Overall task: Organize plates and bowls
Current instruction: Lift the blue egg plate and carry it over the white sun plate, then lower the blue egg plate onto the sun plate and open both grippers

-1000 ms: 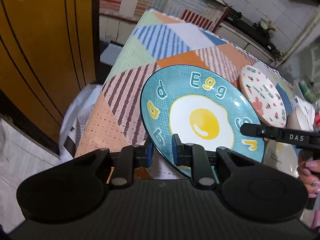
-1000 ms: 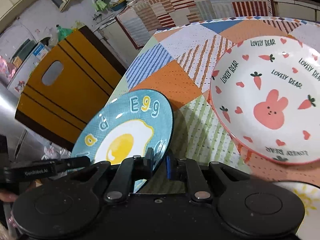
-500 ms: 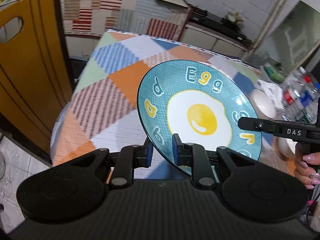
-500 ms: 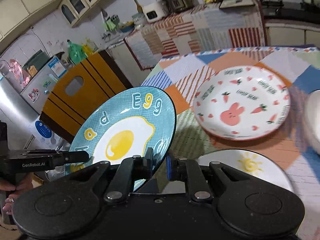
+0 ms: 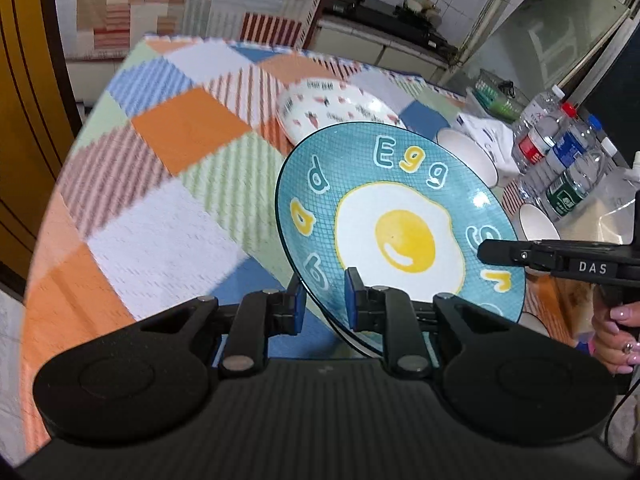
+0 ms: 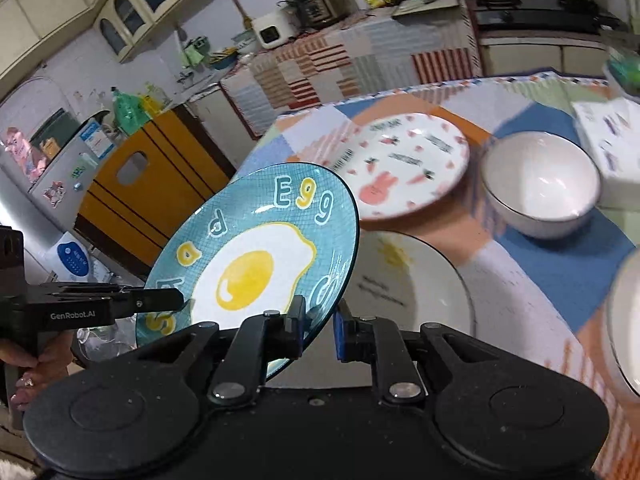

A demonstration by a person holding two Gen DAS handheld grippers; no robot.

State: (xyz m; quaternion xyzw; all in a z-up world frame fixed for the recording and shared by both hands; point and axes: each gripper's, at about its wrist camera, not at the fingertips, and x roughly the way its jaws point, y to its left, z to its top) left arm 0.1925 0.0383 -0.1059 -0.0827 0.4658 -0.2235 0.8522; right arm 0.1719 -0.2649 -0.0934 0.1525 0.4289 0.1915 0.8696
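Swinging right since a second ago, we now hold the egg plate above the patchwork tablecloth, with more dishes in view. Tilted on edge, its face turns toward us, the "Egg" lettering uppermost. Beyond lie the rabbit plate, a sun-print plate and a white bowl. Our left gripper pinches the plate's lower rim; our right gripper clamps the opposite edge.
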